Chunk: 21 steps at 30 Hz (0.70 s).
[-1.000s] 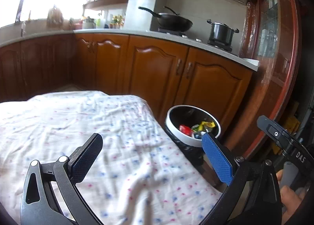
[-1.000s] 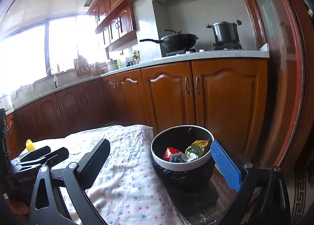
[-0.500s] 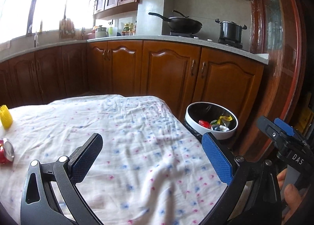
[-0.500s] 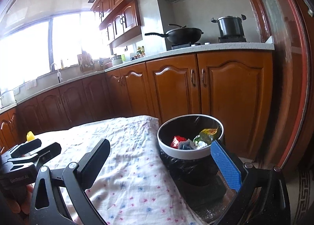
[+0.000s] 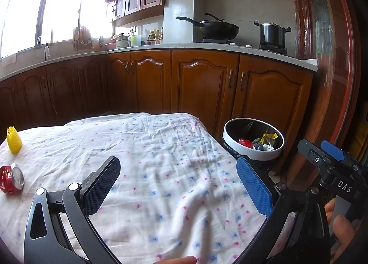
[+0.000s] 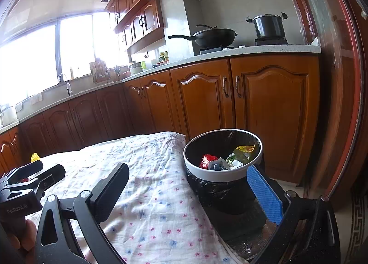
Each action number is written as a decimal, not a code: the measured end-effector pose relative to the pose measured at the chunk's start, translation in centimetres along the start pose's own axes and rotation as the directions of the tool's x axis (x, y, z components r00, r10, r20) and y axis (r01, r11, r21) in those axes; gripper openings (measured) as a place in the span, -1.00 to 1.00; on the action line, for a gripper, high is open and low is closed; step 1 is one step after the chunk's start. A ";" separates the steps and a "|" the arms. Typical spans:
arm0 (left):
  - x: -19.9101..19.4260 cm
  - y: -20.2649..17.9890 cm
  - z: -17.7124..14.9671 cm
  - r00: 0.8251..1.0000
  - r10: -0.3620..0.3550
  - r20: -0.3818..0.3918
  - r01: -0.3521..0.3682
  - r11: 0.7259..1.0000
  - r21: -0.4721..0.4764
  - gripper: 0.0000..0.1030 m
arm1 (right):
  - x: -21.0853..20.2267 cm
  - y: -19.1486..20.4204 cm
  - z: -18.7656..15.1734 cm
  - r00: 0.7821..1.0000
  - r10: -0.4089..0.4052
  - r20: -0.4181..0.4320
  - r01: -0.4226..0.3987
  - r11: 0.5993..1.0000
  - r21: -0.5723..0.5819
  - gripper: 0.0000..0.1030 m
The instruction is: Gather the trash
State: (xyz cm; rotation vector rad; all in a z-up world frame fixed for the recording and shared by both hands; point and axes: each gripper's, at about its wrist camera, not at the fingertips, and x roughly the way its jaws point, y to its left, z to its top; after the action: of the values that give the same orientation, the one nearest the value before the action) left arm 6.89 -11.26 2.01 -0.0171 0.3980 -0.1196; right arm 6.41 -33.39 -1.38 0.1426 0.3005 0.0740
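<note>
A white-rimmed trash bin (image 5: 253, 156) with a black liner stands off the table's right edge and holds several crumpled wrappers (image 5: 260, 143). It also shows in the right wrist view (image 6: 220, 175). A crushed red can (image 5: 11, 180) and a yellow ribbed item (image 5: 14, 141) lie on the table's far left. My left gripper (image 5: 178, 180) is open and empty over the cloth. My right gripper (image 6: 187, 187) is open and empty over the table's right edge beside the bin.
A white cloth with small flowers (image 5: 142, 160) covers the table. Brown kitchen cabinets (image 5: 202, 89) run behind, with a wok (image 5: 216, 28) and a pot (image 5: 272, 34) on the counter. A wooden door frame (image 6: 338, 107) stands at the right.
The left view has swung left and pulled back, bringing the red can and yellow item into sight. The right gripper has risen slightly. Both grippers stay open.
</note>
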 end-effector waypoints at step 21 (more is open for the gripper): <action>-0.3 -0.4 0.1 1.000 0.014 0.012 -0.014 1.000 -0.002 1.00 | -0.3 0.1 0.2 1.000 0.018 0.006 -0.018 1.000 0.003 1.00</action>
State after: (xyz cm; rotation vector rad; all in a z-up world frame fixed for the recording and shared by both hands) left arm 6.62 -11.60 2.27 -0.0169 0.3860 -0.1049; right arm 6.15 -33.39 -1.11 0.1484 0.2937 0.0910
